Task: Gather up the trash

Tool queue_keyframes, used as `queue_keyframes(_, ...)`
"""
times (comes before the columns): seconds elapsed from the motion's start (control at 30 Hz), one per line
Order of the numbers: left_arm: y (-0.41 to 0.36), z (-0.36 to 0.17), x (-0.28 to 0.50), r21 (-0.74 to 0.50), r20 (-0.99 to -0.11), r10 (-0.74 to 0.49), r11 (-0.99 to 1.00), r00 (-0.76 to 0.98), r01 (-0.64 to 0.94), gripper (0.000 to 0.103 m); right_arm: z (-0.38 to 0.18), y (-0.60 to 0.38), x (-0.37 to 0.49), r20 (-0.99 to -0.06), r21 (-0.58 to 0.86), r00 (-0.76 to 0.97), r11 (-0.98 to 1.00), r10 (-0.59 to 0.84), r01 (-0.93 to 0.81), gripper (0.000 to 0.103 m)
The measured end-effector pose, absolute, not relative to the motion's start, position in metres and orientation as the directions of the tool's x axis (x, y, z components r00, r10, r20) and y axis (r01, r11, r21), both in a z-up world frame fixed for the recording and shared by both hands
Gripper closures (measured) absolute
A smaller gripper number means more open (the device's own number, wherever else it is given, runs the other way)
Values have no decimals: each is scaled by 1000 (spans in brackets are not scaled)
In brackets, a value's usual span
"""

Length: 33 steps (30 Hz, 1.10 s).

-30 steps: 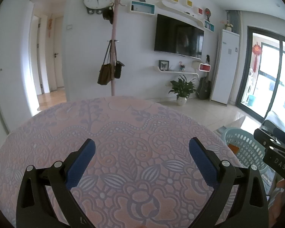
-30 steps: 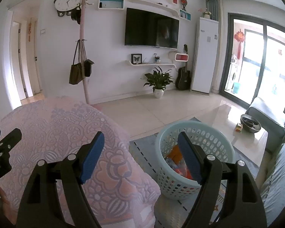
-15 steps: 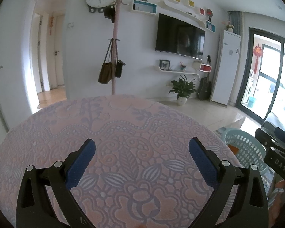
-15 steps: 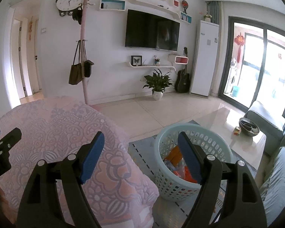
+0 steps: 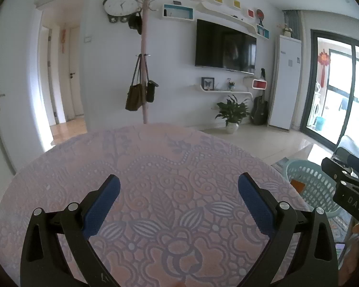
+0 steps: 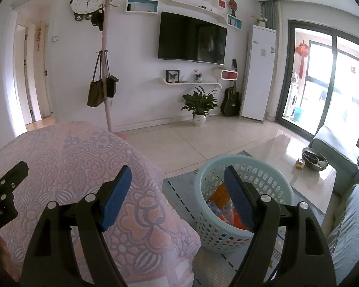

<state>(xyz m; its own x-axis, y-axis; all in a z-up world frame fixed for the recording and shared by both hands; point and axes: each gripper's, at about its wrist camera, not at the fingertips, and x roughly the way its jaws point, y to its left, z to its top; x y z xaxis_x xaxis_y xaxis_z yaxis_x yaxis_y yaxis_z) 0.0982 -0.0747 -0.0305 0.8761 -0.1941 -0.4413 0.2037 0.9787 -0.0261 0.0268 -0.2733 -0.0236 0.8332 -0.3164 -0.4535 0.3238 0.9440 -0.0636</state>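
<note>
Hovering over the table with its pink lace-pattern cloth, the left gripper had its blue-padded fingers spread wide with nothing between them, only the cloth showing below and ahead of them. Off past the right finger, beyond the table's edge, the pale blue laundry-style basket sat on the floor, and part of the right gripper's black body poked in just in front of it.

From the right wrist view, the right gripper was spread wide too, fingers empty. Its left finger sat over the corner of the table and the right finger lined up over the basket, which stood on a grey-blue rug just beside the table. The trash was already inside the basket, directly behind the right finger: orange and blue wrappers and some clear plastic, hard to tell apart. The left gripper's black tip showed at the far left, well outside the left finger.
</note>
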Motion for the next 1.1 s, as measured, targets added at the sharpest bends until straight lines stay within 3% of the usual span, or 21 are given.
queue_keyframes(1.1, -72, -32, 96, -23, -439, -188, 980, 879, 198, 7, -22, -273, 27, -456, -54, 834, 945, -310, 322, 28)
